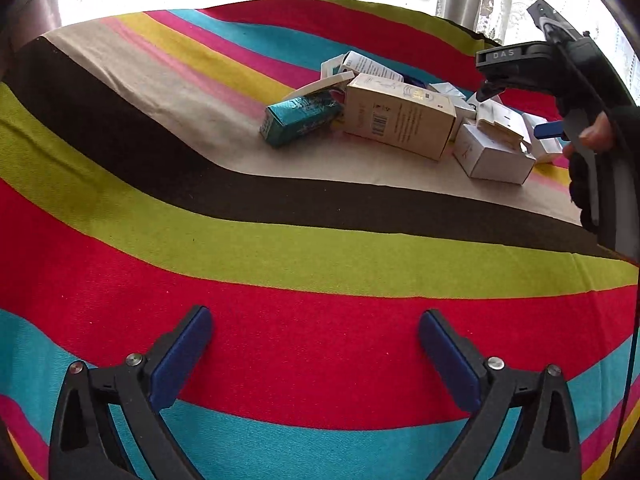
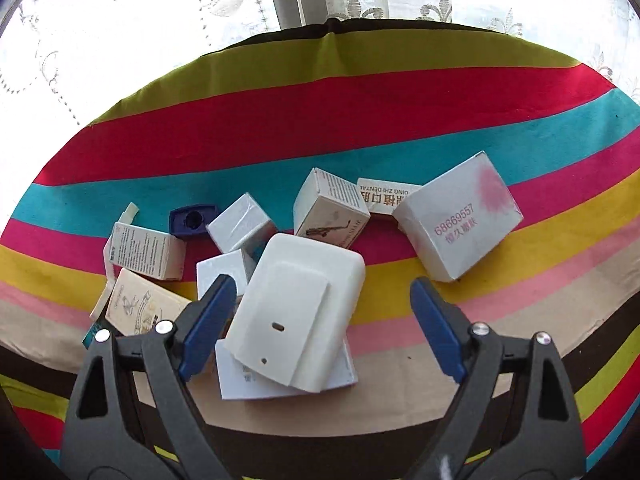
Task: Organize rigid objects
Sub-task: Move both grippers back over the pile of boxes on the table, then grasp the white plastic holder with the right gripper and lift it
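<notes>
Right wrist view: the right gripper (image 2: pixel 322 318) hung over the heap of boxes (image 2: pixel 332 212) on the striped cloth (image 2: pixel 360 100), jaws wide apart, clamped on nothing.
White plastic housing (image 2: pixel 294 314): it lay between the blue pads, tilted on top of a flat white box (image 2: pixel 256 380); whether the left pad touched it could not be told.
Left wrist view: the left gripper (image 1: pixel 316 356) stood apart from the pile, jaws spread, only cloth between them.
Pile location: the teal box (image 1: pixel 298 120) and beige carton (image 1: pixel 398 116) sat at the near edge of the heap, just beside each other.
Risk: closing on the housing might have let it skid off the flat box, since it rested at a slant and looked smooth.
Risk: a low approach could have knocked neighbouring cartons, so loosely were they stacked.
Hidden: the housing's underside and the boxes beneath it.
Hard to read: the small blue part (image 2: pixel 192 220) behind the boxes; its kind was unclear.
</notes>
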A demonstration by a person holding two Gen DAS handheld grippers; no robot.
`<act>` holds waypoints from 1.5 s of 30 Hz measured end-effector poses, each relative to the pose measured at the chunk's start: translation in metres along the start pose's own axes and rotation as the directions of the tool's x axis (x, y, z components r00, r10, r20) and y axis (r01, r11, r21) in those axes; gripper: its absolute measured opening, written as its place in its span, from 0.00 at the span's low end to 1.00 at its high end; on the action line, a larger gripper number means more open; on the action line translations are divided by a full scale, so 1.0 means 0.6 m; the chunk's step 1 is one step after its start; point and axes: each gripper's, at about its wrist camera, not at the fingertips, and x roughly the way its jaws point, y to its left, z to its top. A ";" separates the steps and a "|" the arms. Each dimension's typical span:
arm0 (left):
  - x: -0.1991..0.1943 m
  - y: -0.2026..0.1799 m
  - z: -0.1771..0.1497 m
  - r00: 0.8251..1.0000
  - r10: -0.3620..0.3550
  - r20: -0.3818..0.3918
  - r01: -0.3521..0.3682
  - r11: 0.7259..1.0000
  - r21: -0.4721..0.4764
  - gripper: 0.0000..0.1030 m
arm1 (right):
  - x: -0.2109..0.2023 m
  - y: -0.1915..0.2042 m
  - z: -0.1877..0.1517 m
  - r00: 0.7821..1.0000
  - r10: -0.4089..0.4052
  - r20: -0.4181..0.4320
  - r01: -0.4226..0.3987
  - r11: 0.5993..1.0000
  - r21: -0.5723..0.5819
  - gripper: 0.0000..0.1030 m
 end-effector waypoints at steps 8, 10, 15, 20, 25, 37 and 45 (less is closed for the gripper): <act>0.001 0.005 0.010 1.000 -0.010 0.000 0.010 1.000 -0.004 1.00 | 0.027 0.031 0.003 0.998 -0.060 -0.016 0.058 0.995 -0.086 0.86; 0.002 0.005 0.012 1.000 -0.011 0.000 0.011 1.000 -0.005 1.00 | 0.009 0.024 -0.005 1.000 -0.009 -0.017 0.007 0.989 -0.149 0.70; 0.006 0.003 0.016 1.000 -0.007 -0.002 0.007 1.000 -0.001 1.00 | -0.078 -0.066 -0.073 0.981 0.193 0.015 -0.186 0.962 -0.200 0.69; 0.007 0.002 0.017 1.000 -0.005 -0.002 0.005 1.000 0.001 1.00 | -0.145 -0.129 -0.175 0.961 0.276 0.018 -0.245 0.879 -0.409 0.68; 0.007 0.002 0.017 1.000 -0.004 -0.002 0.004 1.000 0.003 1.00 | -0.120 -0.183 -0.210 0.978 0.204 -0.044 -0.206 0.906 -0.370 0.64; 0.008 0.003 0.017 1.000 -0.006 -0.002 0.006 1.000 0.004 1.00 | -0.064 -0.180 -0.196 0.978 0.189 -0.088 -0.208 0.913 -0.352 0.83; 0.007 0.005 0.017 1.000 0.002 -0.003 -0.002 1.000 0.001 1.00 | -0.079 -0.167 -0.221 0.992 0.120 -0.033 -0.123 0.901 -0.416 0.65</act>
